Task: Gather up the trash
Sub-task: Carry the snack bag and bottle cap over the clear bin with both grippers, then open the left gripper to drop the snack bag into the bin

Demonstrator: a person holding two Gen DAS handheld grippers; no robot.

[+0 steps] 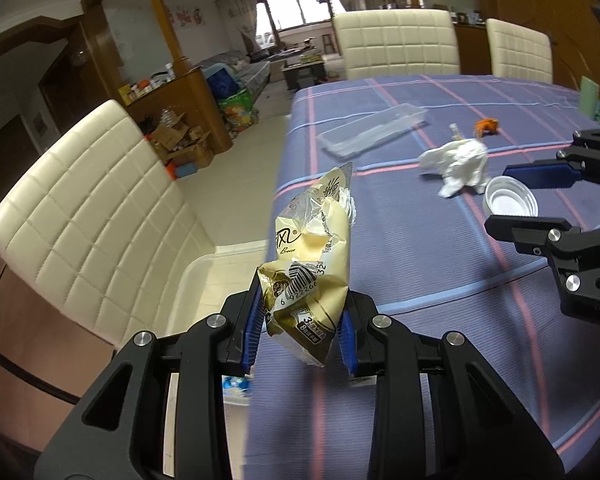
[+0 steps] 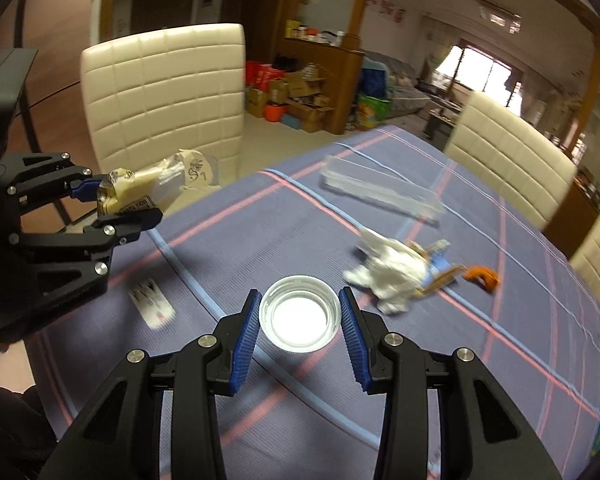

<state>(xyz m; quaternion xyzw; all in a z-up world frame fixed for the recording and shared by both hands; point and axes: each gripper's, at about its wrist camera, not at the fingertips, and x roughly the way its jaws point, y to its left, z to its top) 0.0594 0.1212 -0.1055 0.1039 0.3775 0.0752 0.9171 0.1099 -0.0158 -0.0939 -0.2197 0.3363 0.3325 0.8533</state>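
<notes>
Wrapper (image 1: pixel 308 256) upright in left tongs (image 1: pixel 300 336), right tongs (image 2: pixel 299 316) tilted down — gripping cap (image 2: pixel 299 314)

There are three white chairs (image 2: pixel 164 96), one clear tray (image 2: pixel 380 192), one white lid (image 2: pixel 298 316), one crumpled tissue (image 2: pixel 388 276), one gold wrapper (image 1: pixel 308 264) and one orange scrap (image 2: pixel 482 276).

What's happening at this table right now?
A person is clearing trash off a table with a plaid cloth. The left hand-held gripper is shut on a crumpled cream snack wrapper; the right hand-held gripper grips a white jar lid. A crumpled tissue, a clear plastic tray and an orange scrap remain.
</notes>
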